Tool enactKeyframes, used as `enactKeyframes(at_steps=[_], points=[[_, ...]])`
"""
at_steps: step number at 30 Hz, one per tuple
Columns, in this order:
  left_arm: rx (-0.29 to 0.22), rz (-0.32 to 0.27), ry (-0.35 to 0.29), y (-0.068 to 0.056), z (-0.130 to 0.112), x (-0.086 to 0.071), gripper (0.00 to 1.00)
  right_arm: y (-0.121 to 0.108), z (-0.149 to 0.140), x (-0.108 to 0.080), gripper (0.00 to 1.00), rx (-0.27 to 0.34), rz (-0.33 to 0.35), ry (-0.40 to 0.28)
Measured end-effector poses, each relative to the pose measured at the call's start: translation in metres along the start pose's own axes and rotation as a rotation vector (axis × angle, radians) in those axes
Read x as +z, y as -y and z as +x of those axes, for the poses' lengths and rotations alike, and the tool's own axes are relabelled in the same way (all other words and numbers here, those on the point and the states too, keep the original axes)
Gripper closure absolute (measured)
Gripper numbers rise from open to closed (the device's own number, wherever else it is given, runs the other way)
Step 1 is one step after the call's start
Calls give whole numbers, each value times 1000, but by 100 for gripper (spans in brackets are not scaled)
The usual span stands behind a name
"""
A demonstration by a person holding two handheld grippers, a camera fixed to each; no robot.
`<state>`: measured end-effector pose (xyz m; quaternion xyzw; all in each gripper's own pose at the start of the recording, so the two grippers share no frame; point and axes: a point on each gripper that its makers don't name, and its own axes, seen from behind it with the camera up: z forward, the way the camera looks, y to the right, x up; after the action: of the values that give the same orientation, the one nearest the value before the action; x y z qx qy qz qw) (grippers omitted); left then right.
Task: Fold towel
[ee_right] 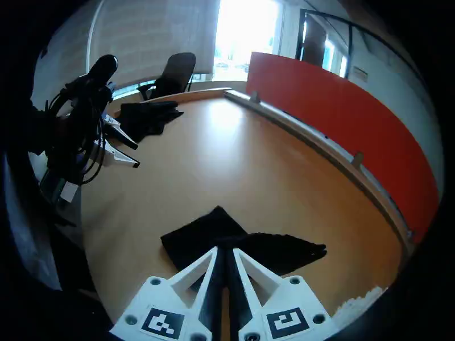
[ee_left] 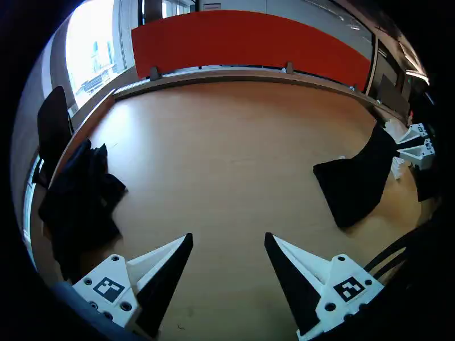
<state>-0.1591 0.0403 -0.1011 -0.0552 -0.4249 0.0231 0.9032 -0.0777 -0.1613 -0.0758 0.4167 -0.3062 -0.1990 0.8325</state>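
We clamp the towel's (ee_right: 205, 233) near edge in our right gripper (ee_right: 226, 251). It lies on the table (ee_left: 227, 148), long axis left to right, tapering to a point at the right. Our left gripper (ee_left: 228, 237) hangs spread wide, well left of it.

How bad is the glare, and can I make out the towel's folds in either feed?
Left gripper view: the window is blown out white; the towel reads as a flat black shape, no folds visible. Right gripper view: the window is overexposed, with a sheen on the table beneath it; the towel's edges are sharp, its surface nearly featureless.
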Motion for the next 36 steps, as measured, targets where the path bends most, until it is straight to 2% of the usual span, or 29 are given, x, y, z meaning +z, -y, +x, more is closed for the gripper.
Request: enactKeyframes(at_steps=[11, 20, 32, 34, 36], points=[[-11, 8, -4, 7, -2, -5, 7, 21, 3, 20, 95, -4, 55, 4], [-32, 25, 0, 19, -9, -10, 7, 52, -10, 49, 95, -11, 138, 47], [-38, 31, 4, 24, -13, -12, 7, 57, -12, 59, 95, -5, 154, 65], [-36, 30, 4, 23, -12, -12, 7, 57, -13, 59, 90, -3, 154, 72], [-34, 29, 3, 23, -12, -12, 7, 57, -15, 60, 73, -1, 153, 80]])
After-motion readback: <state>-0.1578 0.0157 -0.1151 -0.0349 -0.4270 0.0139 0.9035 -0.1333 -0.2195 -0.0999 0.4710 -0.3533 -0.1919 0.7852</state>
